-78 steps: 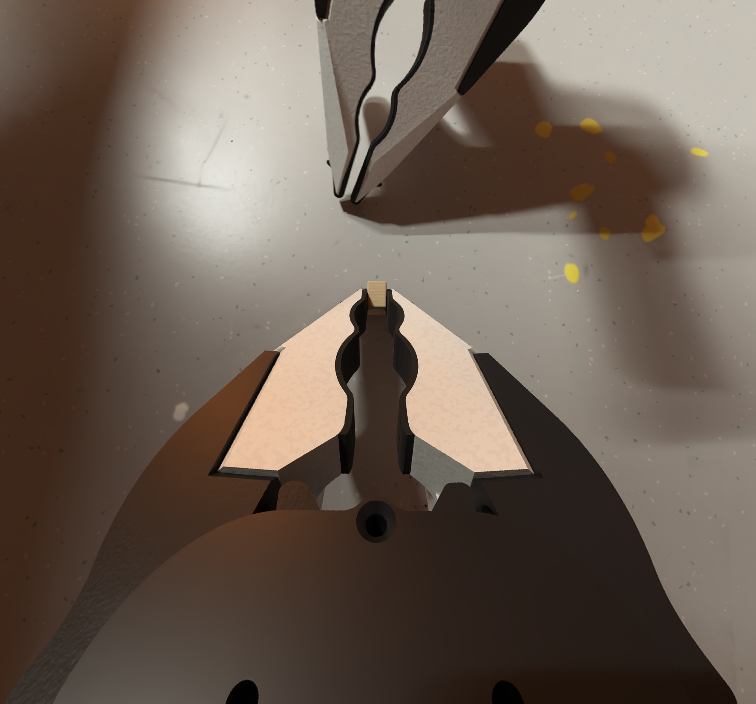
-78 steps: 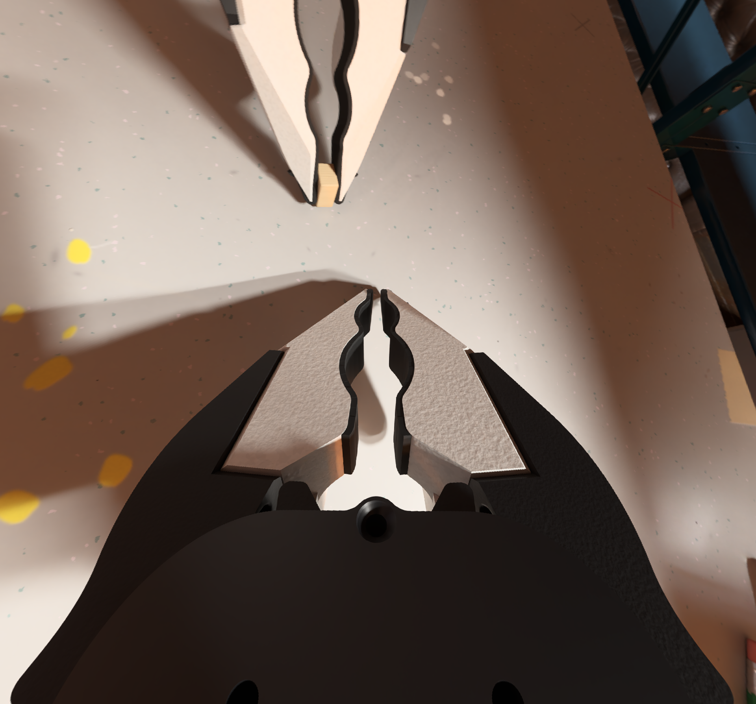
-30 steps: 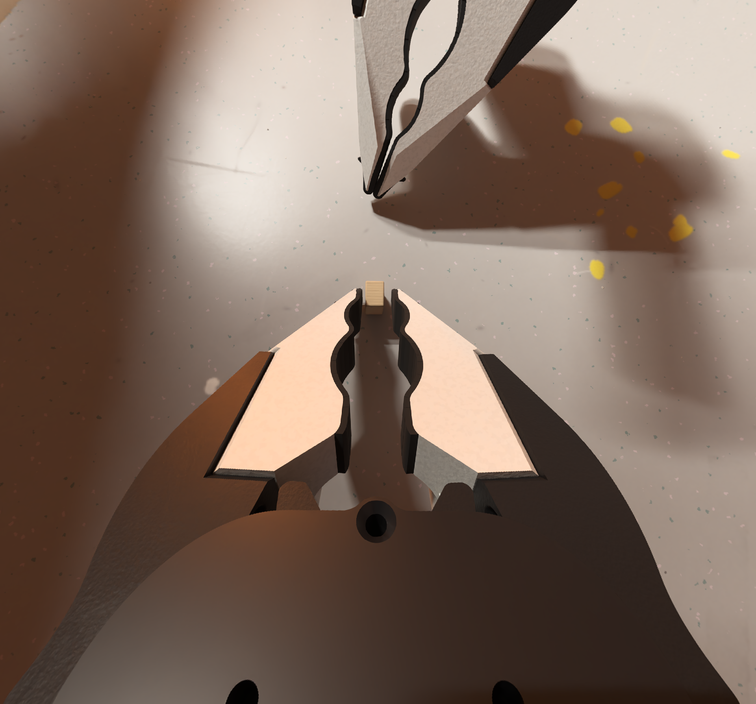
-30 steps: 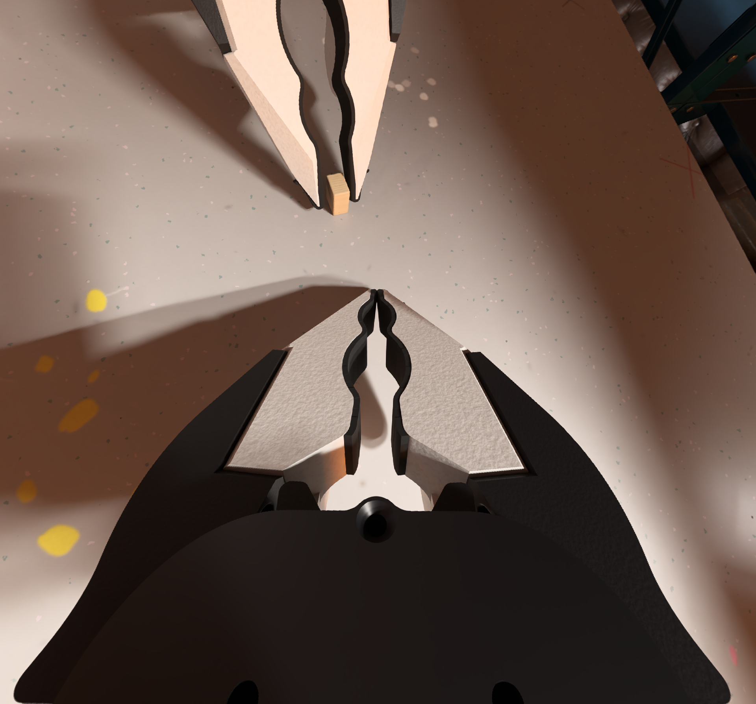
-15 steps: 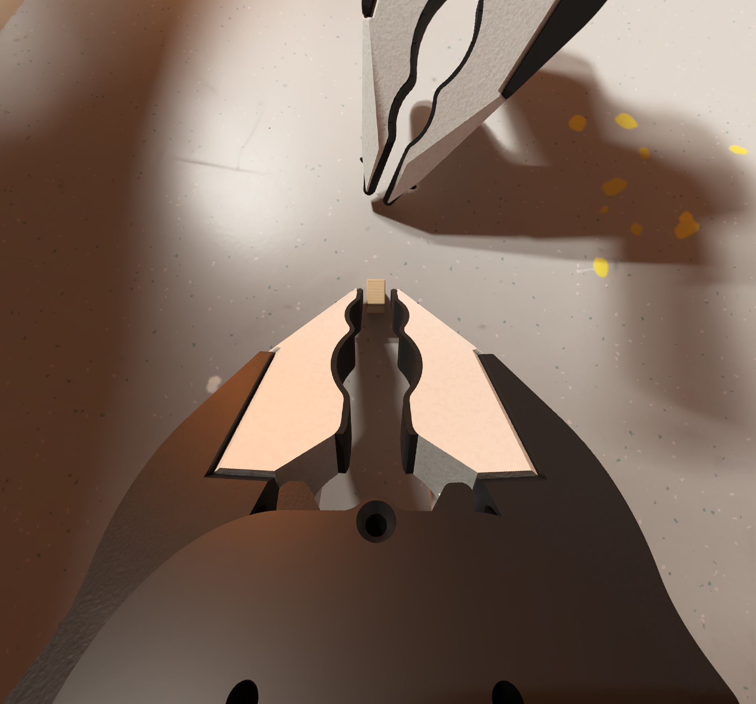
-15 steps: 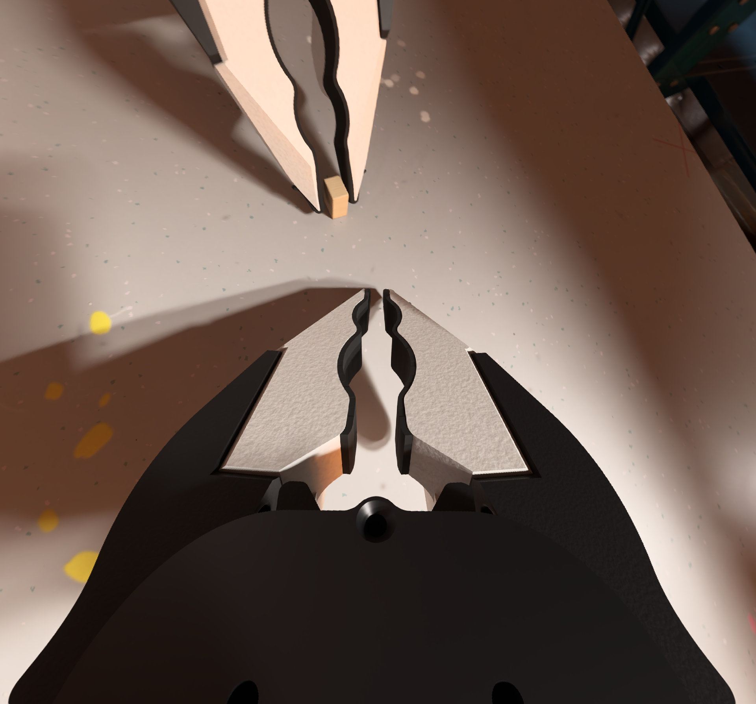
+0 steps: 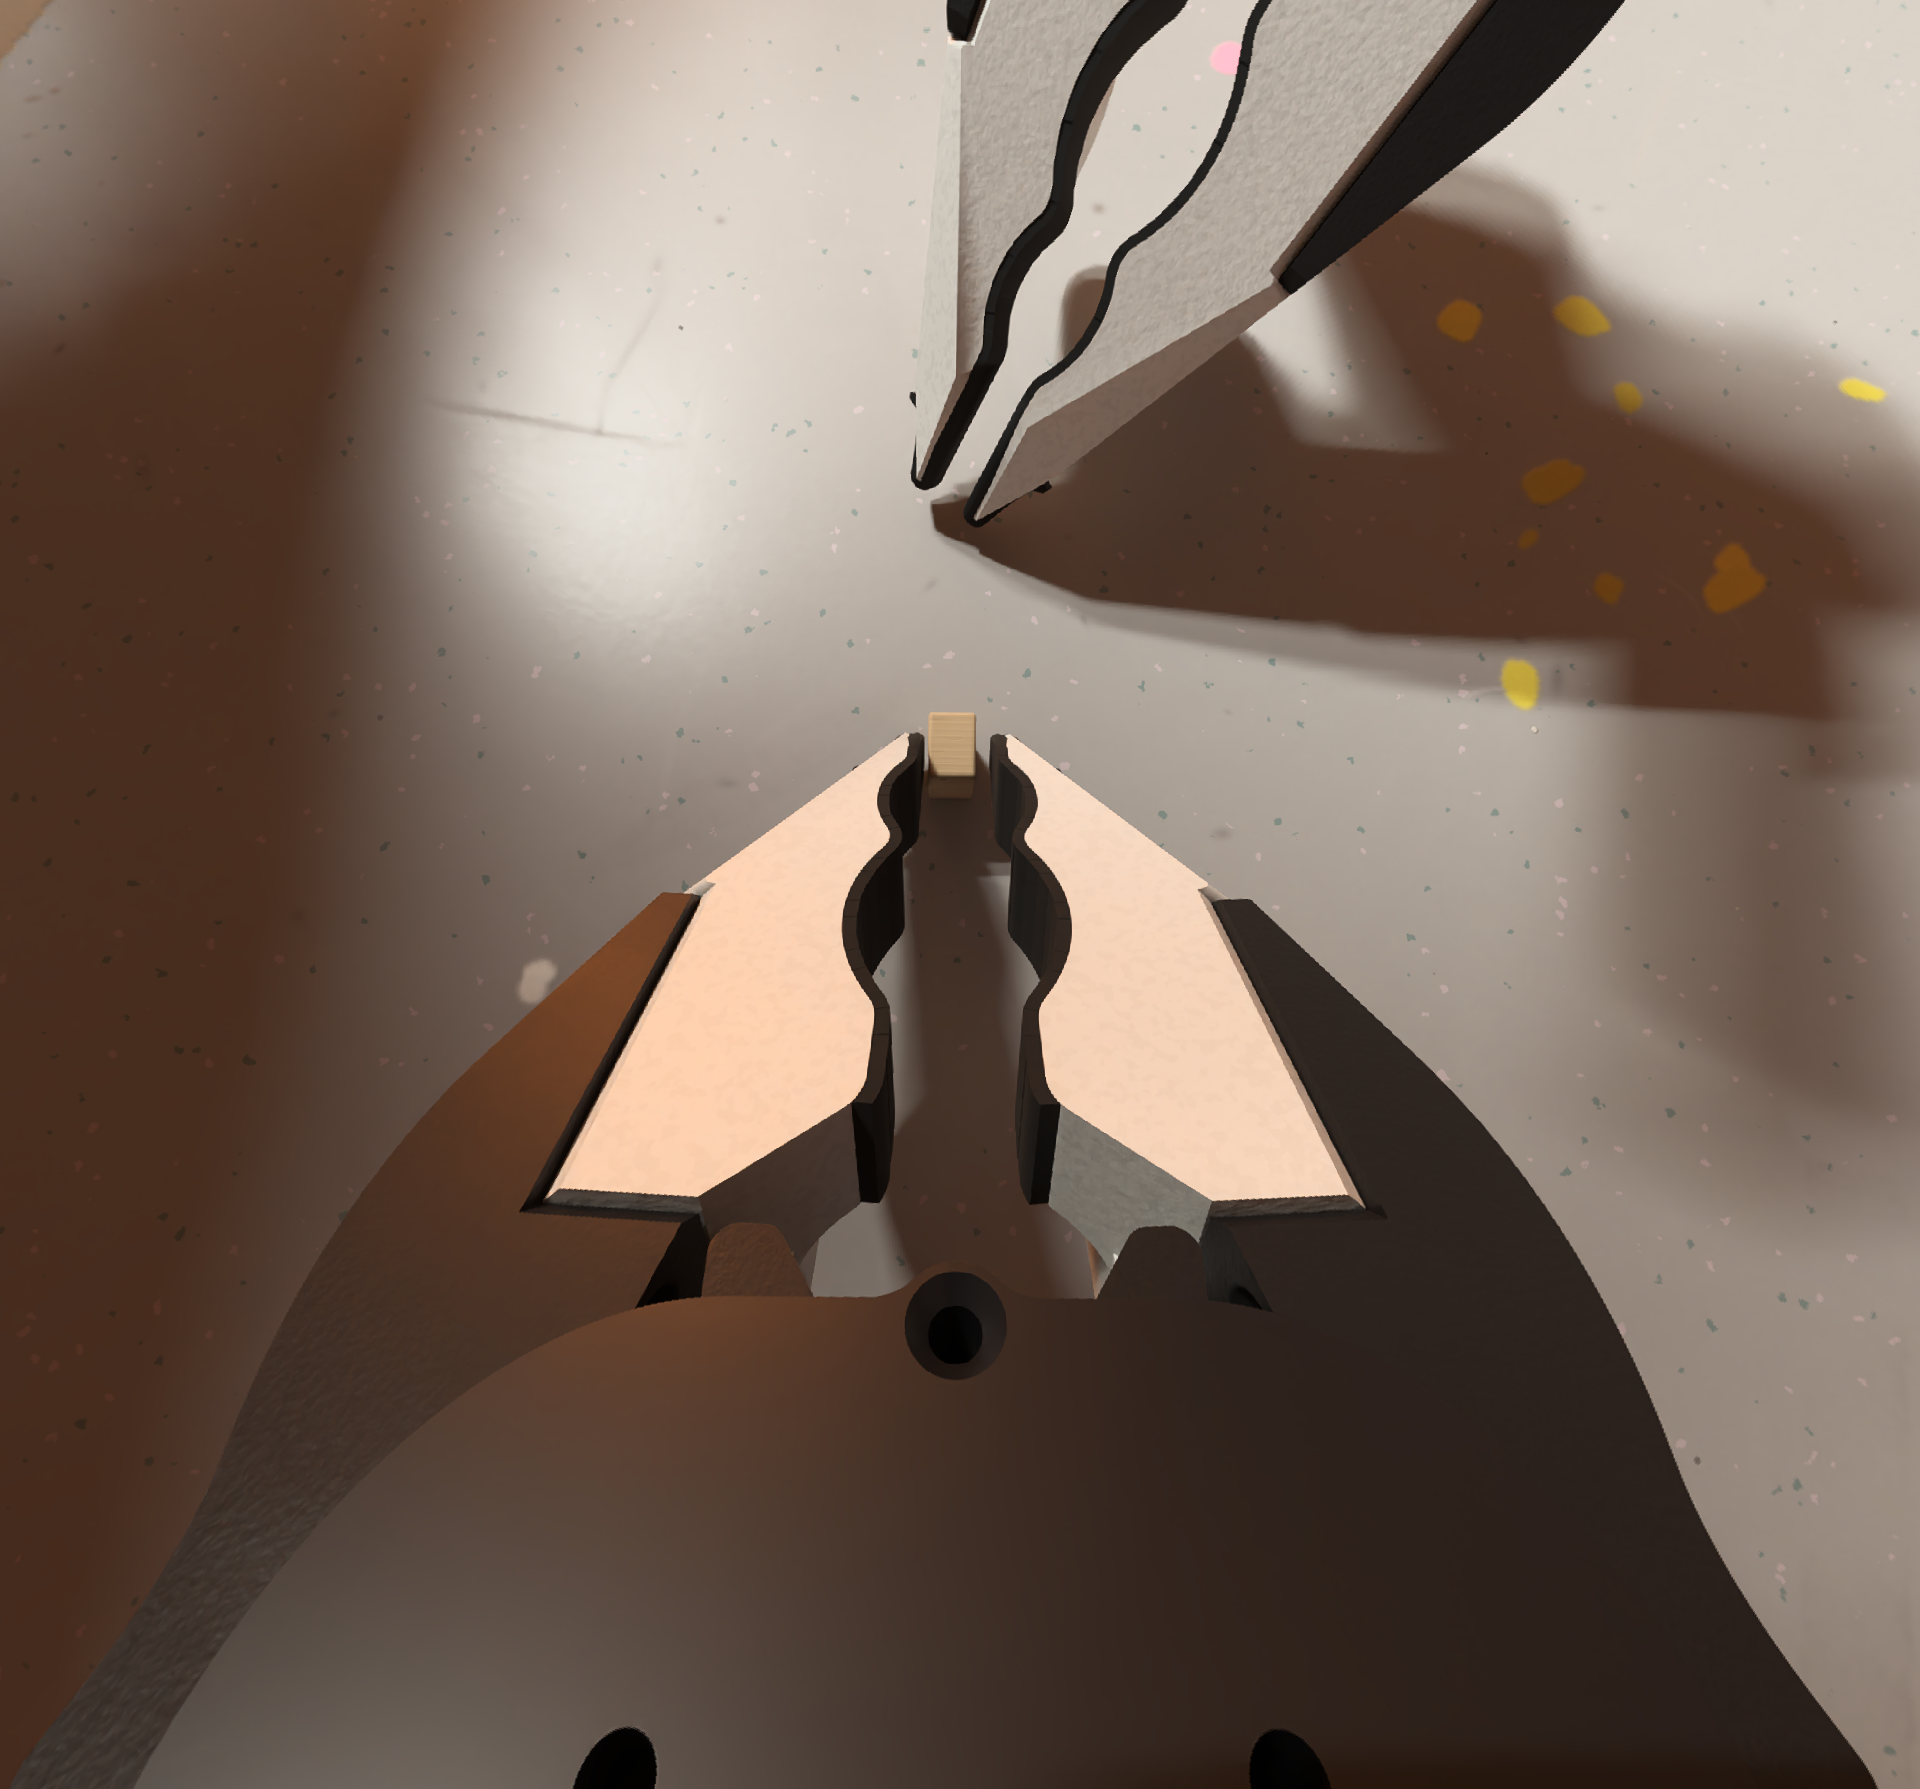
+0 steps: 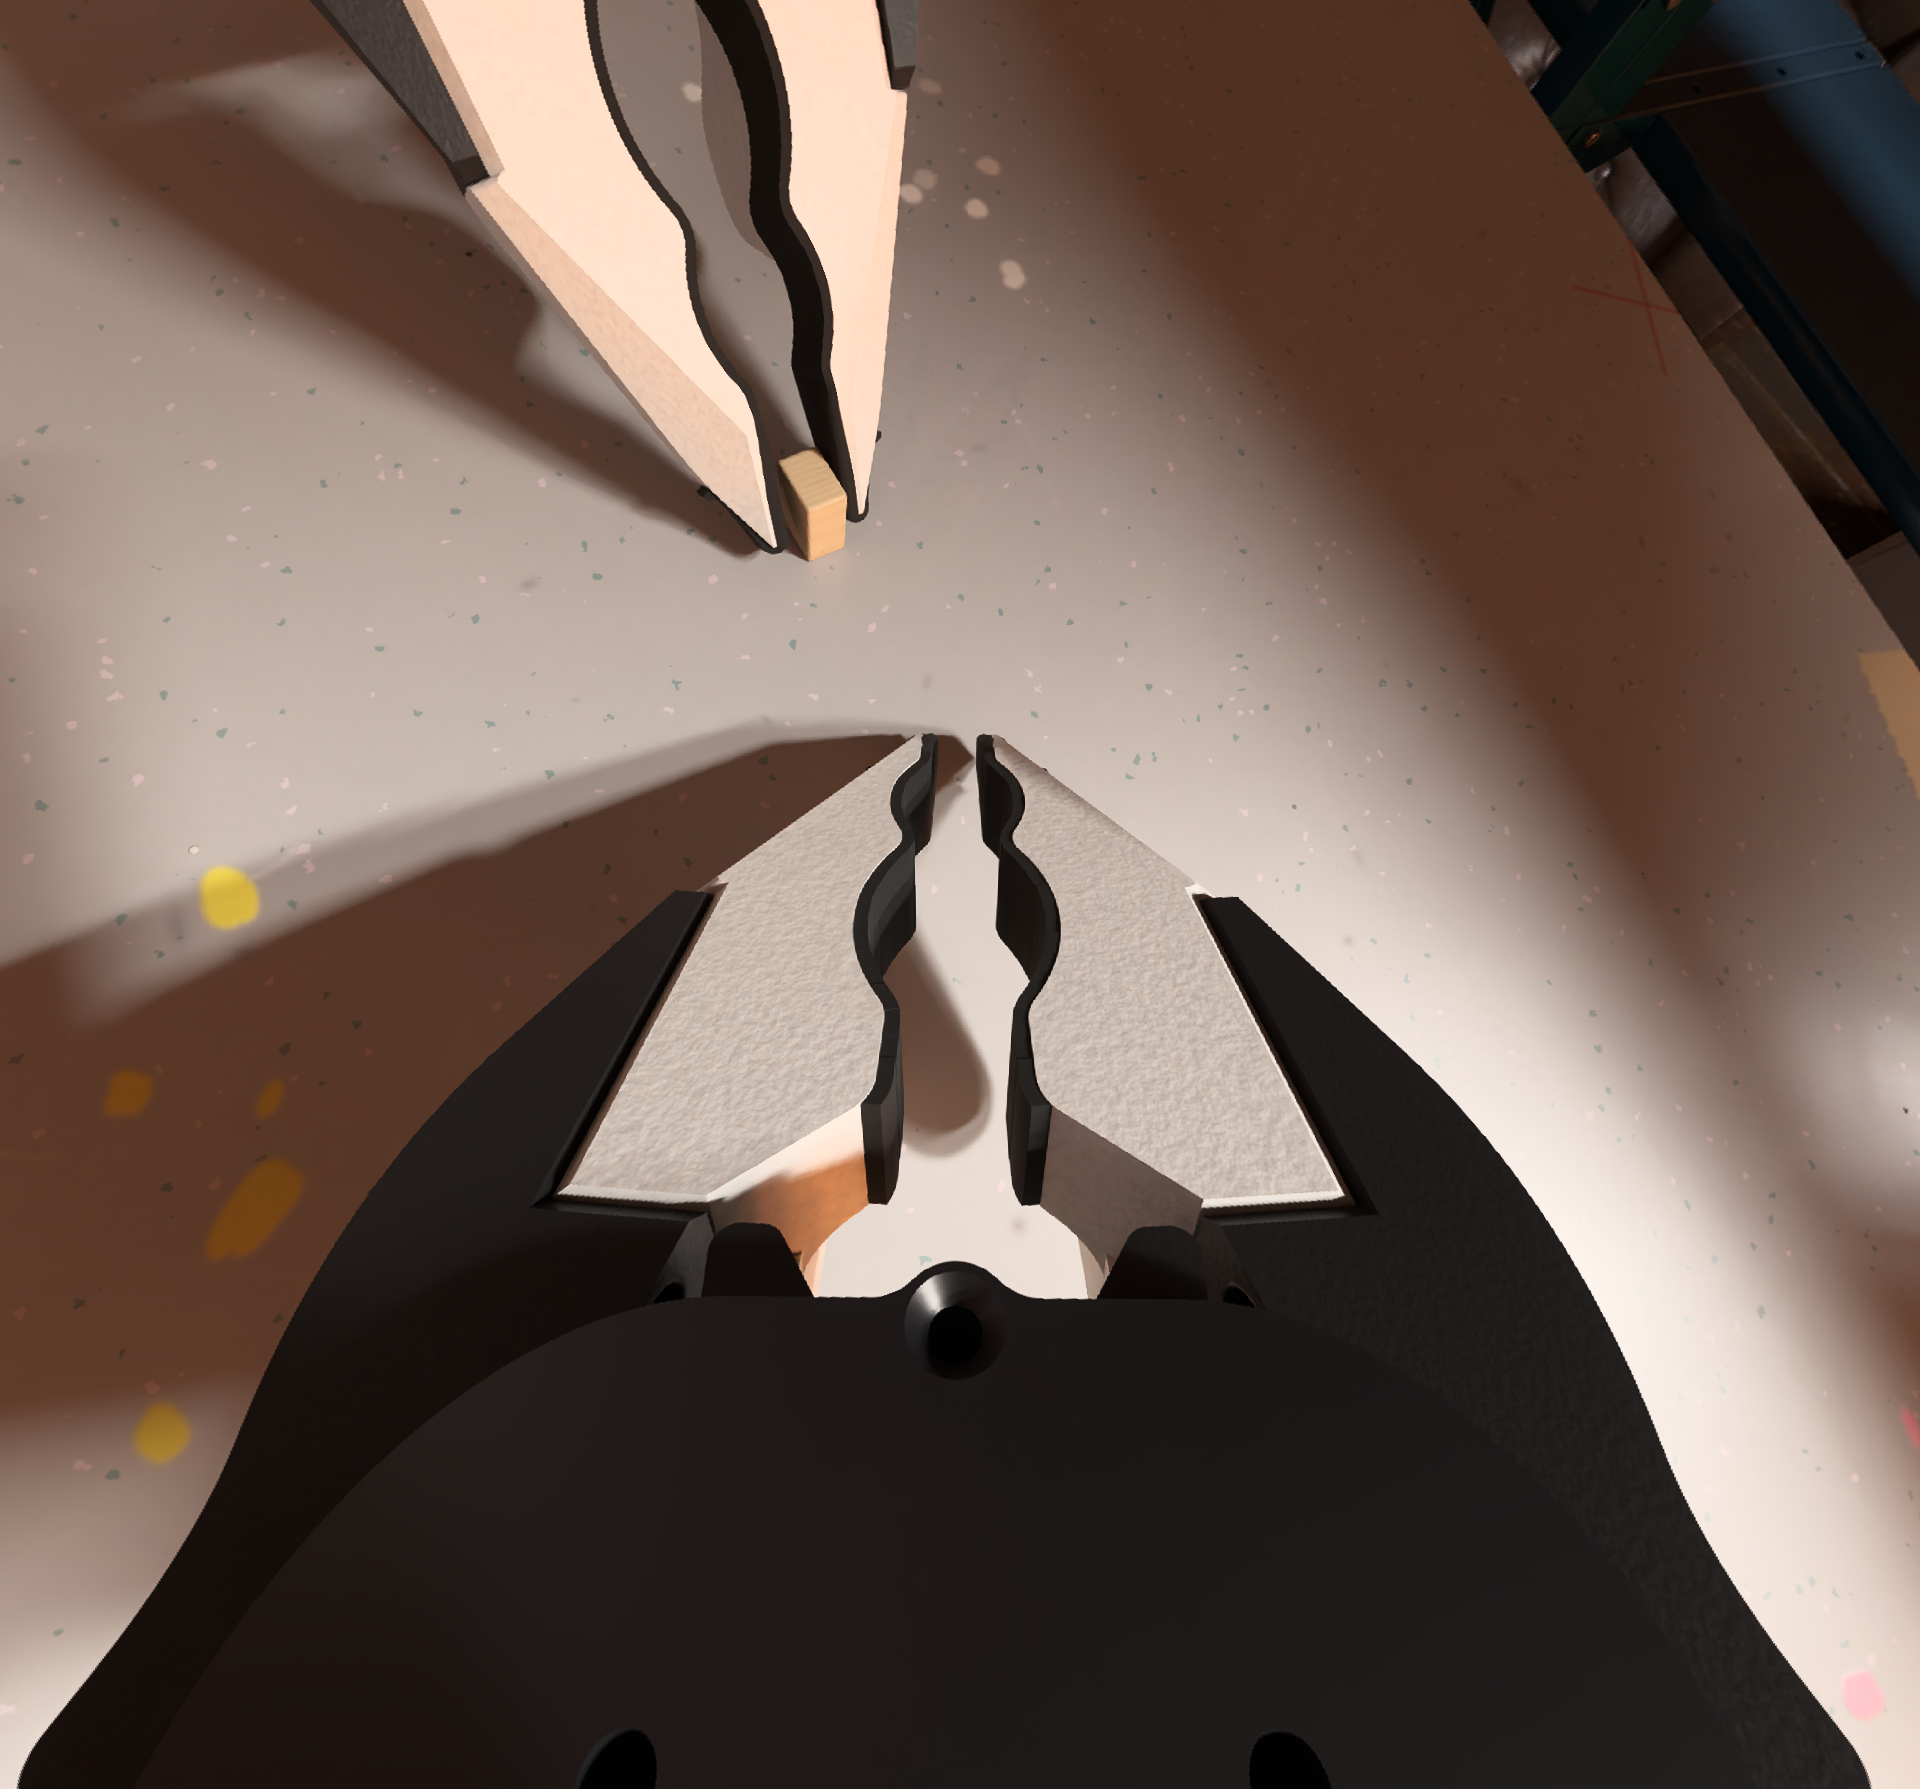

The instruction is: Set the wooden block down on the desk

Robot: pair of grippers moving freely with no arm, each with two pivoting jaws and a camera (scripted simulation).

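The small wooden block (image 7: 953, 754) stands on the speckled grey desk (image 7: 623, 596). It sits between the fingertips of my left gripper (image 7: 956, 747), whose peach fingers are slightly apart, with a thin gap beside the block. The left gripper is open and holds nothing. In the right wrist view the block (image 8: 812, 515) rests on the desk between the left gripper's tips (image 8: 814, 529). My right gripper (image 8: 955, 744) faces it from a short way off, open by a narrow gap and empty. It also shows in the left wrist view (image 7: 956, 492).
Yellow paint spots (image 7: 1519, 683) dot the desk to one side. The desk's edge runs along the right of the right wrist view, with a dark blue metal rack (image 8: 1714, 25) beyond it. A tan patch (image 8: 1891, 700) lies near that edge.
My left gripper, shut on the block 2.6 s ago, has opened and the block now stands free. My right gripper, shut a second ago, has opened a little.
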